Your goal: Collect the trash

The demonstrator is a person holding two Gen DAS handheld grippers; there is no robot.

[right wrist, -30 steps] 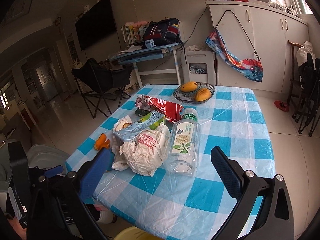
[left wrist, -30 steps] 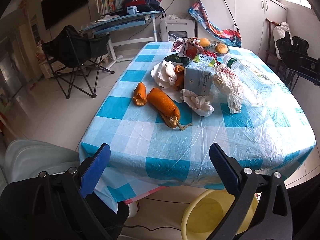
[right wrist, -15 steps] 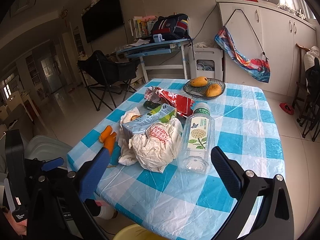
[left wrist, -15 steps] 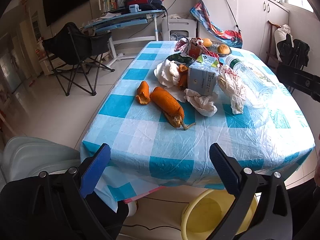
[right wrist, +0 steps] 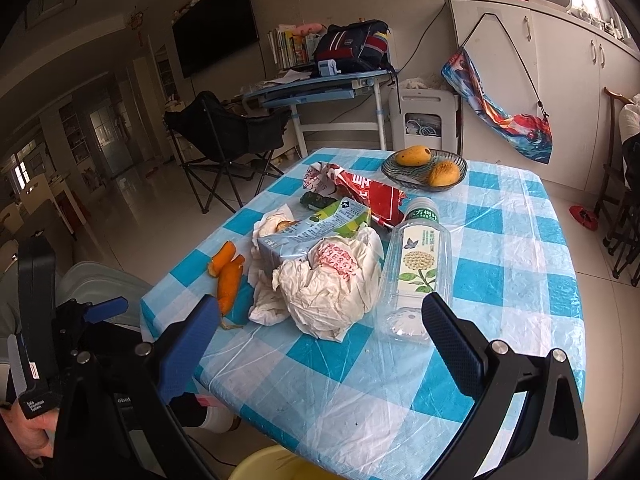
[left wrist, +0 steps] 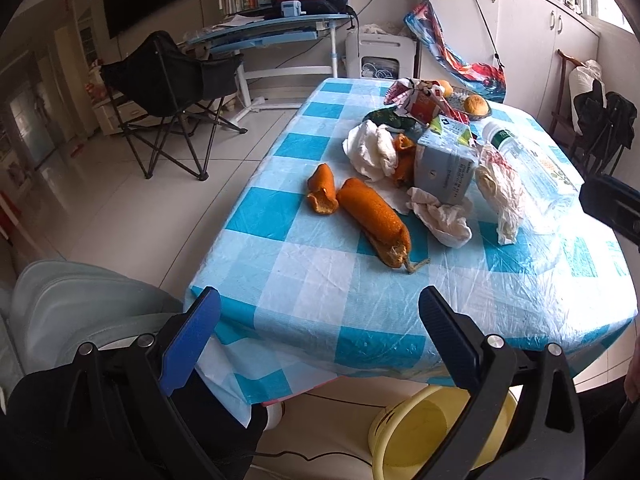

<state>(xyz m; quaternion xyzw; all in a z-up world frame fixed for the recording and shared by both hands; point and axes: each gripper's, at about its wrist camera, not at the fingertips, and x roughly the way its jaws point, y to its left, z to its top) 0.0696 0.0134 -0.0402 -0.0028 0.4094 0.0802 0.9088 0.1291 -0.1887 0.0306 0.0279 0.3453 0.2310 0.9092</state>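
Observation:
Trash lies heaped on the blue checked table (left wrist: 320,280) (right wrist: 520,264): orange peel (left wrist: 374,218) (right wrist: 229,280), crumpled tissues (left wrist: 442,216), a grey carton (left wrist: 444,168) (right wrist: 308,236), a crumpled white wrapper (right wrist: 332,284), a clear plastic bottle (right wrist: 416,264) (left wrist: 532,168) lying down, and a red snack bag (right wrist: 368,192). My left gripper (left wrist: 320,320) is open at the table's near edge, short of the peel. Over the near corner my right gripper (right wrist: 320,328) is open too, in front of the wrapper and bottle. Both hold nothing.
A yellow bin (left wrist: 432,432) (right wrist: 264,464) stands on the floor below the table's near edge. A bowl with two mangoes (right wrist: 424,166) sits at the far end. A black folding chair (left wrist: 168,92), a blue desk (right wrist: 320,84) and white cabinets (right wrist: 560,60) stand beyond.
Both grippers have drifted a little closer to the table and the trash pile; they stay open. Nothing on the table has moved.

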